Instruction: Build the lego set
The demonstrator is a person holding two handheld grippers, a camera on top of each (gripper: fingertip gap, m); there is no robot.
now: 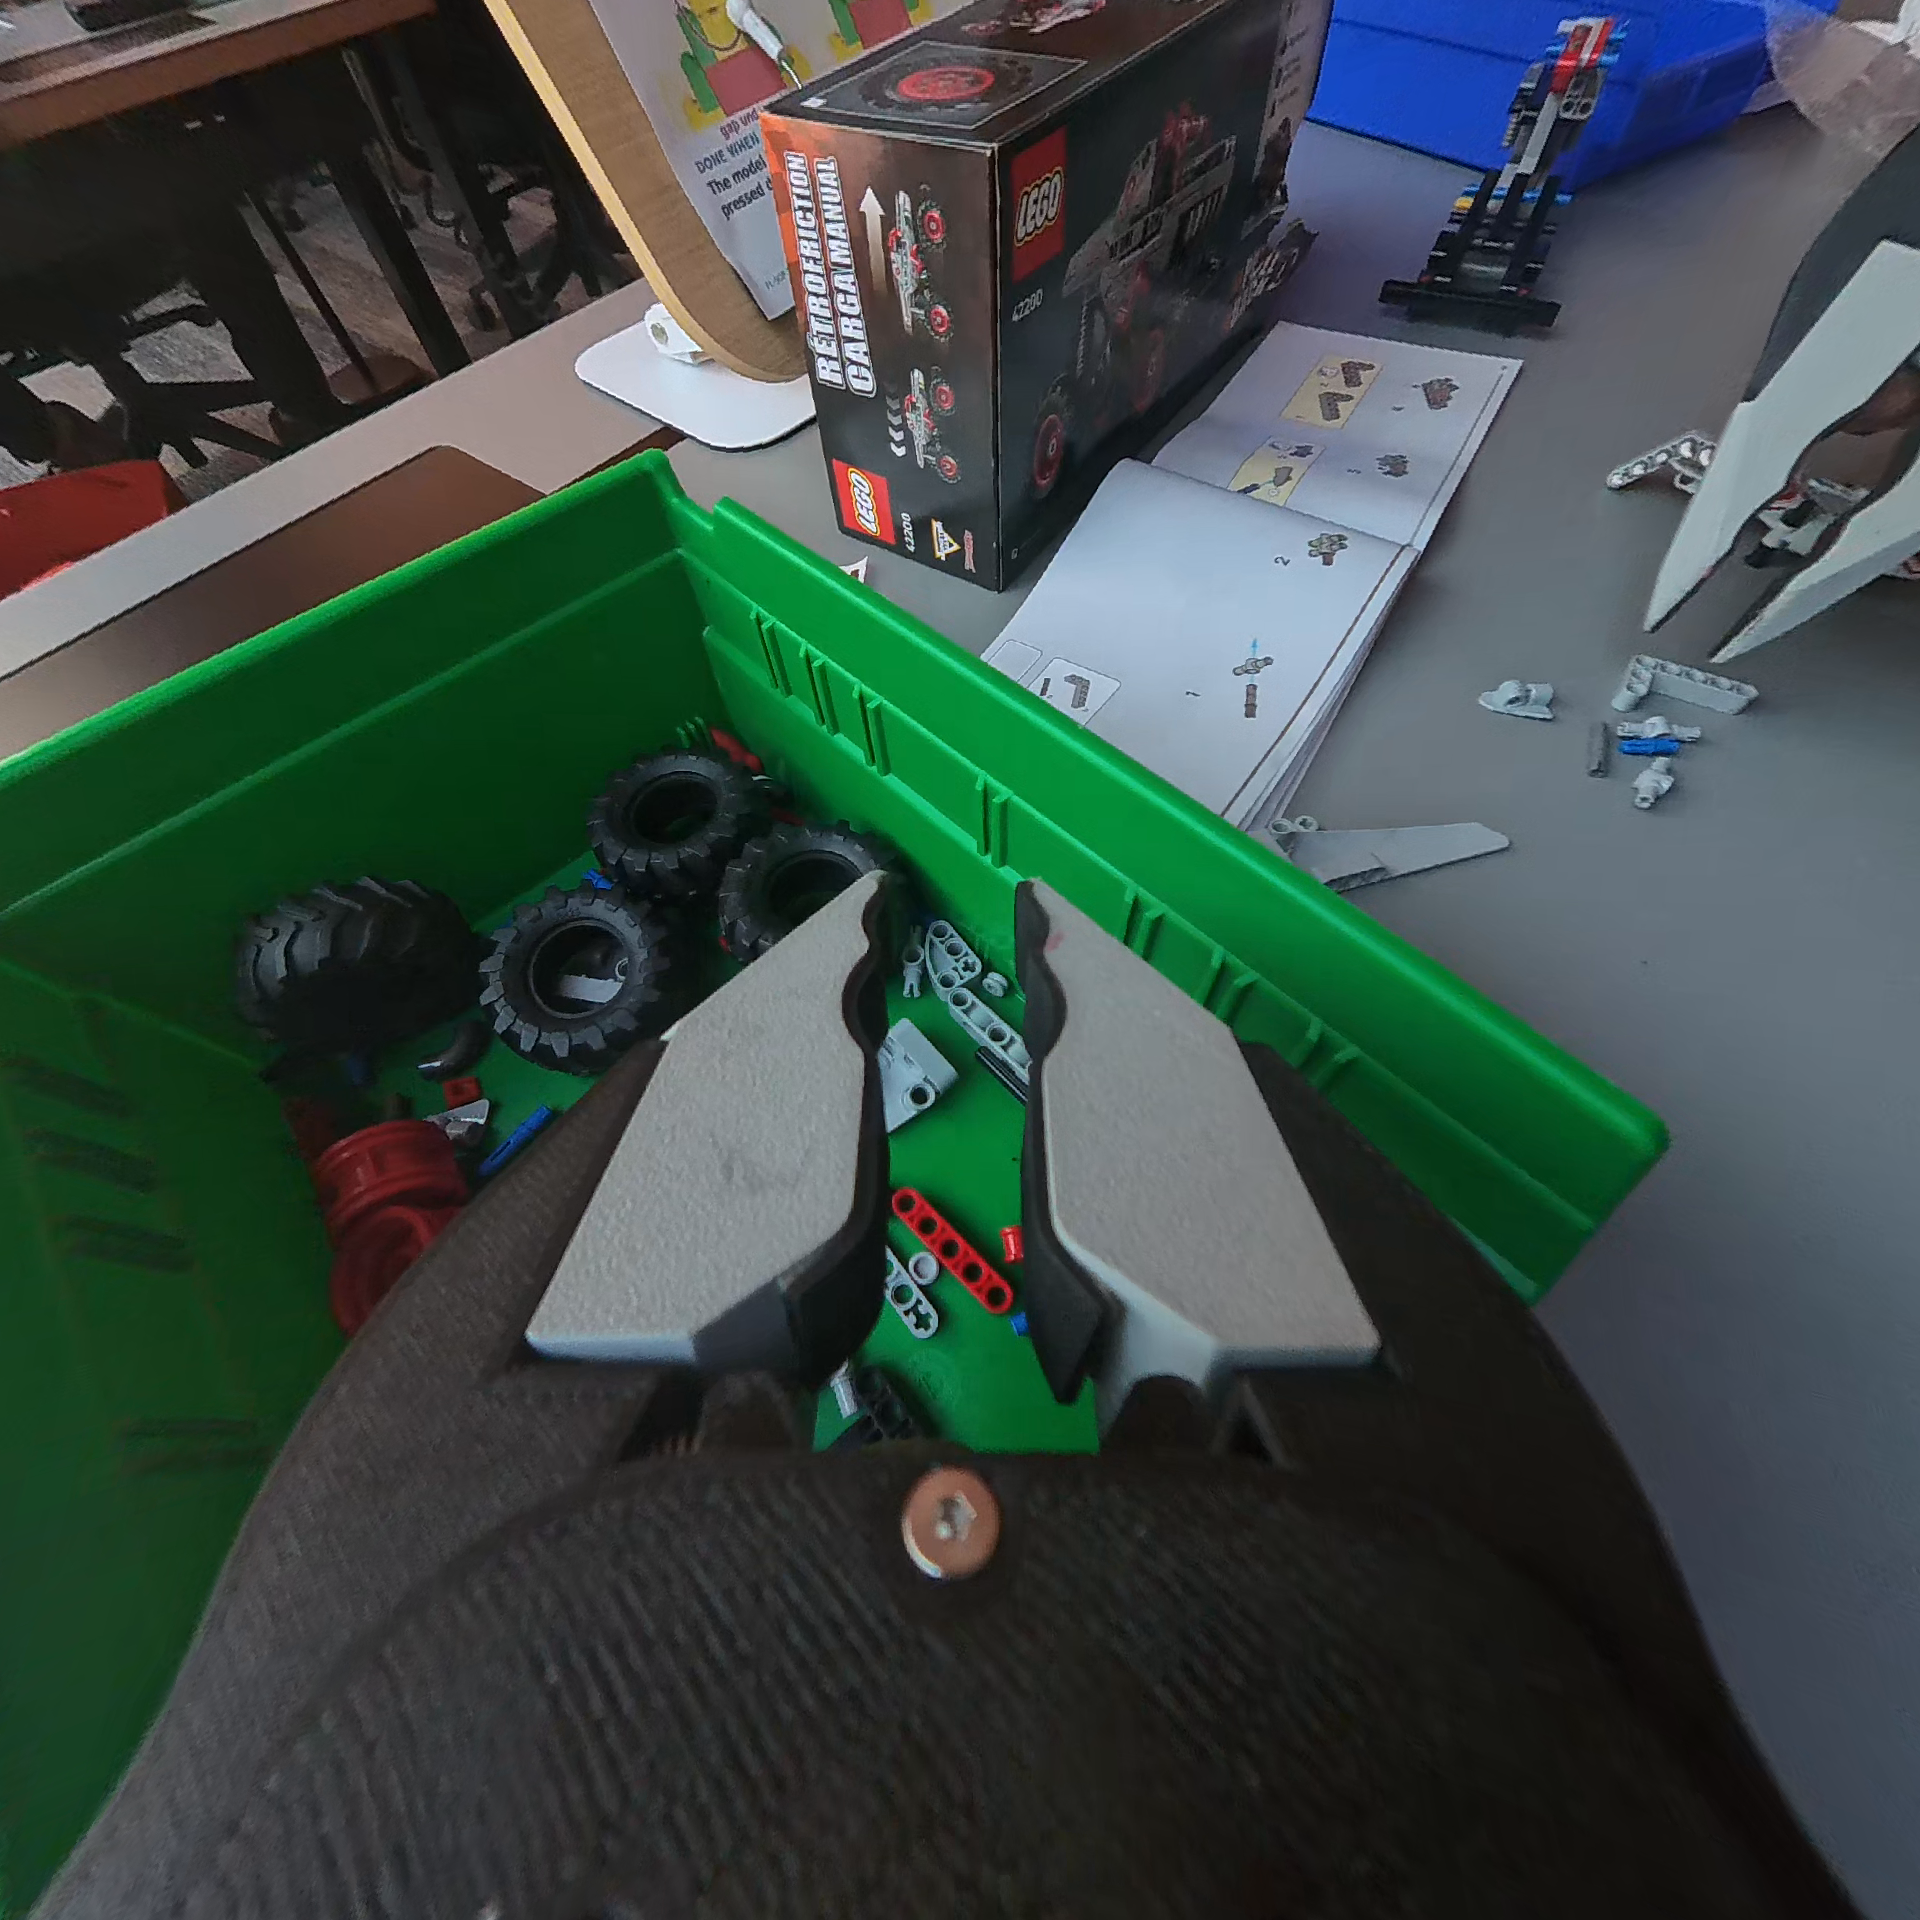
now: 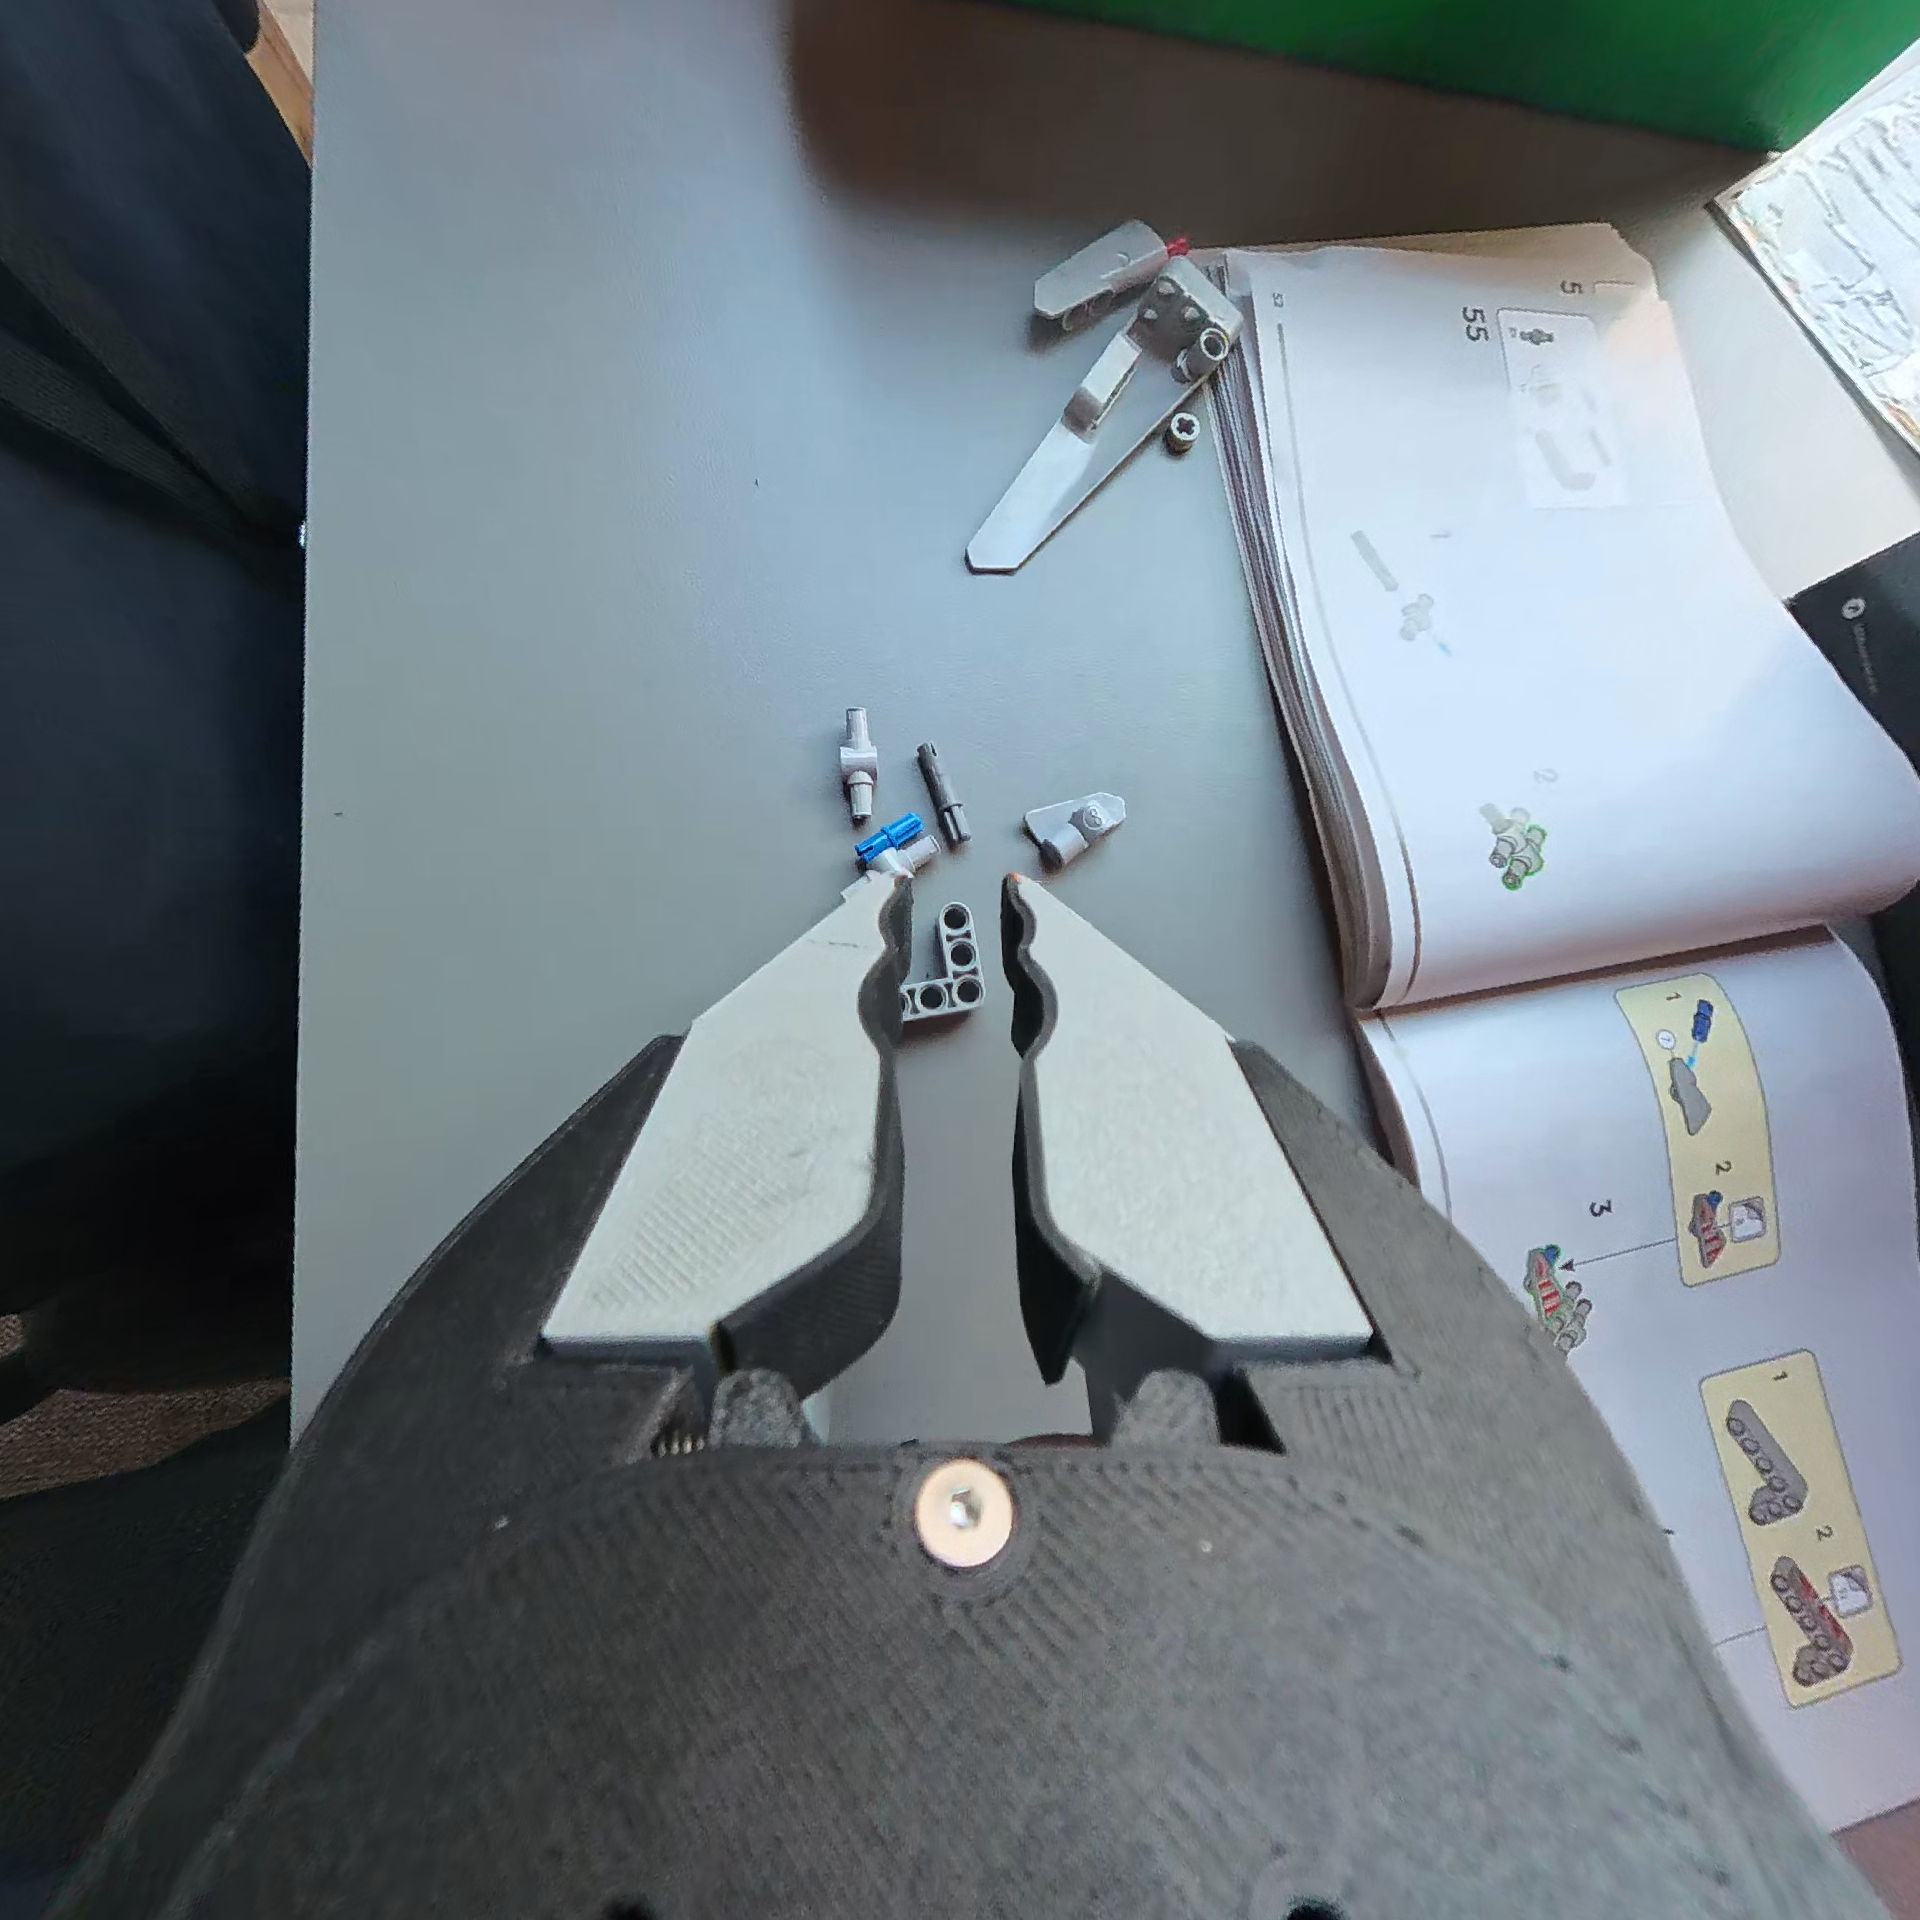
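Observation:
My left gripper (image 1: 951,883) is open and empty above a green bin (image 1: 1143,935) holding black tyres (image 1: 675,805), red wheel hubs (image 1: 384,1174), a red beam (image 1: 951,1247) and small grey pieces (image 1: 971,987). My right gripper (image 2: 956,881) is open and empty over the grey table, with a grey L-shaped beam (image 2: 948,971) lying between its fingers. Just past the tips lie a blue pin with a grey connector (image 2: 894,844), a grey connector (image 2: 857,774), a black axle (image 2: 943,795) and a small grey panel piece (image 2: 1075,831). The right gripper also shows in the left wrist view (image 1: 1704,639).
An open instruction booklet (image 2: 1558,675) lies right of the loose pieces, also in the left wrist view (image 1: 1247,623). A long grey panel assembly (image 2: 1101,416) lies beyond. The black set box (image 1: 1018,312), a small built model (image 1: 1496,218) and a blue bin (image 1: 1455,73) stand at the back. The grippers' ends are close to 30 cm from one another. My right tips are roughly 4 cm from the grey connector (image 2: 857,774). It is also in sight in the left wrist view (image 1: 1660,772). The black axle (image 2: 943,795) is about 4 cm from my right fingertips. My left wrist view (image 1: 1596,751) looks at it from another angle.

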